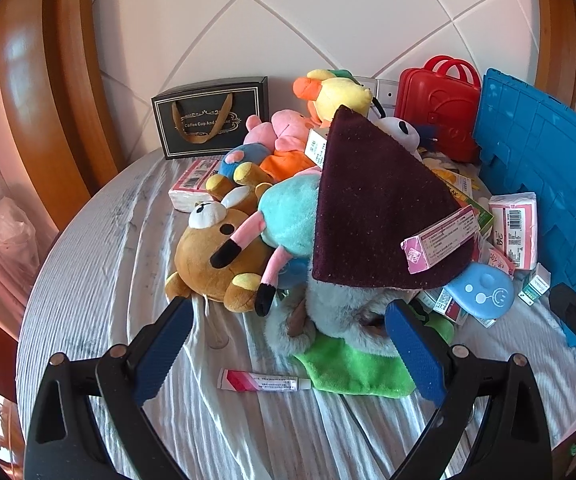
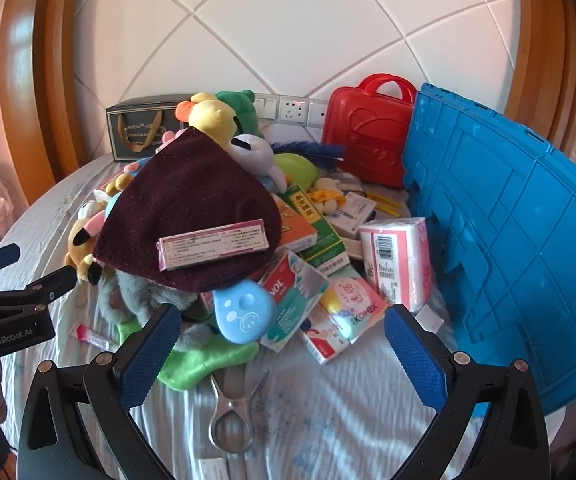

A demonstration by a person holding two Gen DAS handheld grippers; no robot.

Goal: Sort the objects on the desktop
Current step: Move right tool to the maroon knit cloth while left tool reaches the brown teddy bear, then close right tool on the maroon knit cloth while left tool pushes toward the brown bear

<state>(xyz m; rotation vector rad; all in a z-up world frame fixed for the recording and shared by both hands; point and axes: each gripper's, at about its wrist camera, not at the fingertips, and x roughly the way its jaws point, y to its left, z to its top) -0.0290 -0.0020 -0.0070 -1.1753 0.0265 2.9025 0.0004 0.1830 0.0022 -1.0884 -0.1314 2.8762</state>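
A heap of plush toys and boxes lies on the round cloth-covered table (image 1: pixel 100 264). A grey plush with a maroon cone hat (image 1: pixel 379 208) and green cloth (image 1: pixel 351 364) lies just in front of my left gripper (image 1: pixel 291 344), which is open and empty. A pink box (image 1: pixel 441 238) rests on the hat. My right gripper (image 2: pixel 284 344) is open and empty, in front of a blue smiley case (image 2: pixel 244 312), medicine boxes (image 2: pixel 293 298) and a tissue pack (image 2: pixel 397 260). The maroon hat (image 2: pixel 192 208) shows there too. The left gripper (image 2: pixel 28 268) appears at that view's left.
A blue crate (image 2: pixel 519 240) stands at the right, a red case (image 2: pixel 367 128) and black gift bag (image 1: pixel 212 120) at the back. A brown bear (image 1: pixel 212 256) lies left. A pink tube (image 1: pixel 264 380) and metal tongs (image 2: pixel 234 408) lie on the cloth near me.
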